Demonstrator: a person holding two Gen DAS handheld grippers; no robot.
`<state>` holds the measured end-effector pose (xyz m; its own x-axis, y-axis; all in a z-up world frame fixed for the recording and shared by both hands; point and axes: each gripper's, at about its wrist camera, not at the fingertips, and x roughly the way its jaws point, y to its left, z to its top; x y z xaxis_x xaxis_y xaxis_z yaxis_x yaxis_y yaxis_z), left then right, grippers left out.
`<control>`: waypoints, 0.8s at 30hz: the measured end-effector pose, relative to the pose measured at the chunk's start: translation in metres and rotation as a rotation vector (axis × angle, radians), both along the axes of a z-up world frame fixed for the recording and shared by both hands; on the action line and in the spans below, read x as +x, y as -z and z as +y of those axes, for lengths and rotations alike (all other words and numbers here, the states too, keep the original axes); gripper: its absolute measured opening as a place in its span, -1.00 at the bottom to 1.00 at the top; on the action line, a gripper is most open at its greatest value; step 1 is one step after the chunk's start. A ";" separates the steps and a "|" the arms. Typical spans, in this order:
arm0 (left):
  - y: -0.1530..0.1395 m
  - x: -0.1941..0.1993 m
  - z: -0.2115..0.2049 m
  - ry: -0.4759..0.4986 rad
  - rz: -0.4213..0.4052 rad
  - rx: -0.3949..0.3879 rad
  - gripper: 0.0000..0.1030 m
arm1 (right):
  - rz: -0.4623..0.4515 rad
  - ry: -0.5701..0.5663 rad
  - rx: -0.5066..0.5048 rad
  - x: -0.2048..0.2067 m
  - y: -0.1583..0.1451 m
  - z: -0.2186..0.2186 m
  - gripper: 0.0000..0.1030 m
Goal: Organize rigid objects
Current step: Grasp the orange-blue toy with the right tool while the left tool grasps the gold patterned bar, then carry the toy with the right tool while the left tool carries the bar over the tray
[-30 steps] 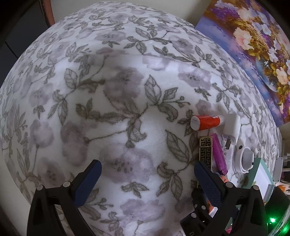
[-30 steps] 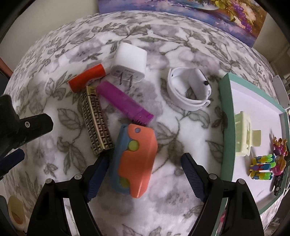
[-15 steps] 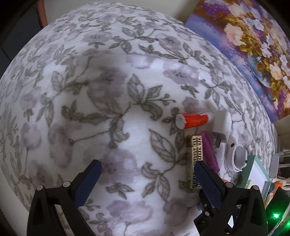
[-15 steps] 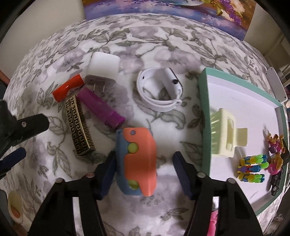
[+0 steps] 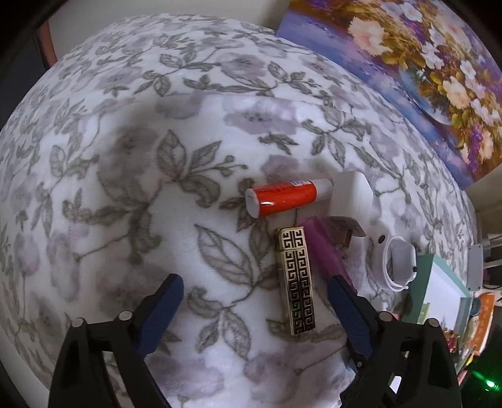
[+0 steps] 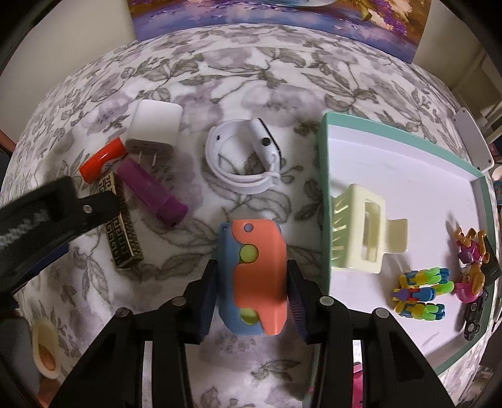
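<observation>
Right wrist view, left to right: red cylindrical tube (image 6: 102, 159), gold patterned metal lighter (image 6: 120, 224), white wall charger (image 6: 156, 125), purple plastic stick (image 6: 152, 192) and white smartwatch (image 6: 243, 160) lie unsorted on the floral fleece cloth (image 6: 266, 78). Right gripper (image 6: 251, 282) clamps the orange-and-blue plastic toy (image 6: 254, 276), just beside the teal-rimmed white tray (image 6: 324, 188) holding a pale-yellow hair claw (image 6: 364, 229) and small toys (image 6: 422, 293). Left gripper (image 5: 254, 301) hangs wide open, empty. A flower painting (image 6: 282, 12) leans behind.

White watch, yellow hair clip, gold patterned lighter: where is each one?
White watch (image 6: 243, 157), right wrist view, on its band.
Yellow hair clip (image 6: 360, 229), right wrist view, on its body.
Gold patterned lighter (image 5: 296, 279), left wrist view, on its face.
</observation>
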<state>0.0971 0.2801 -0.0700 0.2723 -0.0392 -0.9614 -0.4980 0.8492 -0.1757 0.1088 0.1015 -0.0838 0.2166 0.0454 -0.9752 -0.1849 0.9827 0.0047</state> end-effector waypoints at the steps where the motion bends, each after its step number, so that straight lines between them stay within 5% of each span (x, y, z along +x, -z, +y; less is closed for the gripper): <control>1: 0.001 0.001 -0.003 0.005 -0.001 0.004 0.71 | 0.001 0.001 0.000 0.001 0.000 -0.002 -0.15; 11: 0.012 0.019 -0.030 0.099 0.041 0.149 0.17 | 0.001 -0.010 -0.006 0.004 -0.002 -0.008 -0.15; 16: 0.009 0.020 -0.032 0.126 0.033 0.148 -0.54 | 0.006 -0.016 0.001 0.004 -0.002 -0.008 -0.15; 24: -0.001 0.014 -0.037 0.127 0.021 0.118 -0.56 | 0.011 -0.011 0.077 -0.001 -0.015 -0.010 -0.16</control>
<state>0.1112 0.2436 -0.0694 0.2523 0.0412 -0.9668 -0.3876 0.9198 -0.0619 0.1078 0.0916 -0.0683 0.2045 0.1225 -0.9712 -0.1950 0.9774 0.0822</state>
